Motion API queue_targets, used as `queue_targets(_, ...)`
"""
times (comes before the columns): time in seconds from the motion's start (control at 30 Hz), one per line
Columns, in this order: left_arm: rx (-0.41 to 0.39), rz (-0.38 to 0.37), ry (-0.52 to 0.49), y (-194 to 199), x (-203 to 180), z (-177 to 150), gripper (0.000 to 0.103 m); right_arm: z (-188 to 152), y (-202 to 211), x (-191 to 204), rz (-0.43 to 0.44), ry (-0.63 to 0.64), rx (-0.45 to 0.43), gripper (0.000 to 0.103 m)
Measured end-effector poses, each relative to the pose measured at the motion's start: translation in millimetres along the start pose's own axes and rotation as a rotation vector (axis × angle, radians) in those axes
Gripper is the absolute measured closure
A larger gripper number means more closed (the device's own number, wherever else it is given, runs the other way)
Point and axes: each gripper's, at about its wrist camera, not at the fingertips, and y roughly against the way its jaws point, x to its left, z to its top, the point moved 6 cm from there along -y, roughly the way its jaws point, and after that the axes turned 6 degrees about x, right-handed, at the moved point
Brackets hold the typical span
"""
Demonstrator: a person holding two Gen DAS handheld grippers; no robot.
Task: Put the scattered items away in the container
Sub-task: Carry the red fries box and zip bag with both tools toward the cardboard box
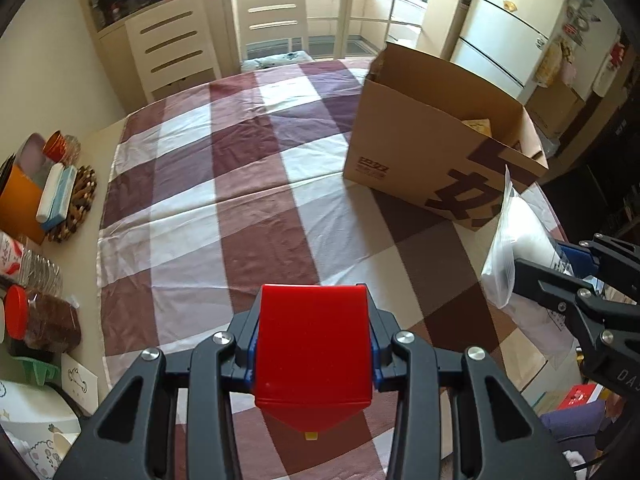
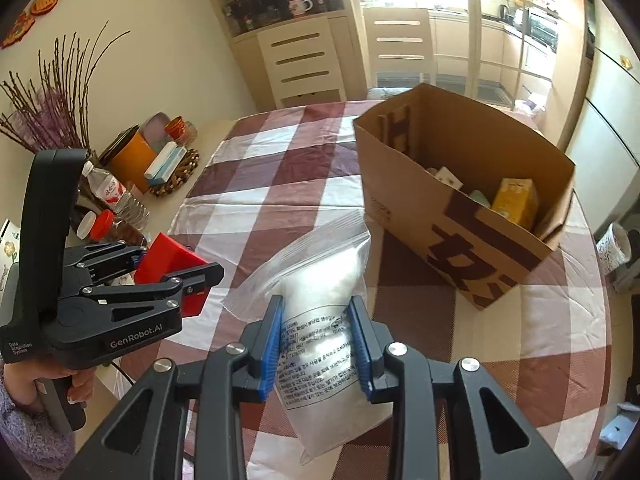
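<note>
Fingers (image 1: 374,346) of left gripper (image 1: 314,354) clamped on red box (image 1: 312,344), right gripper (image 2: 316,344) pinching clear zip bag (image 2: 320,280) w/ white powder, printed label, "GenRobot.AI" on left gripper body, brown cardboard box (image 2: 404,184) far right.

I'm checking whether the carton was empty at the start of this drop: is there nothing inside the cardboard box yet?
No: the right wrist view shows a yellow packet and other small items already lying inside the cardboard box.

The cardboard box (image 2: 460,200) is set on the table (image 2: 280,184). A packet (image 2: 514,200) is seen inside the box. Left of the box, a bottle (image 2: 110,196) and mat (image 2: 176,178) are placed at the table's edge.
</note>
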Motion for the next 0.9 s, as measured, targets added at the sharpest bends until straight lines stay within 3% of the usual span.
queue_targets(0.9,0.021,-0.058,-0.187,-13,-87,14,0.063,-35,29,-66,-0.061,-0.151,-0.028,0.071)
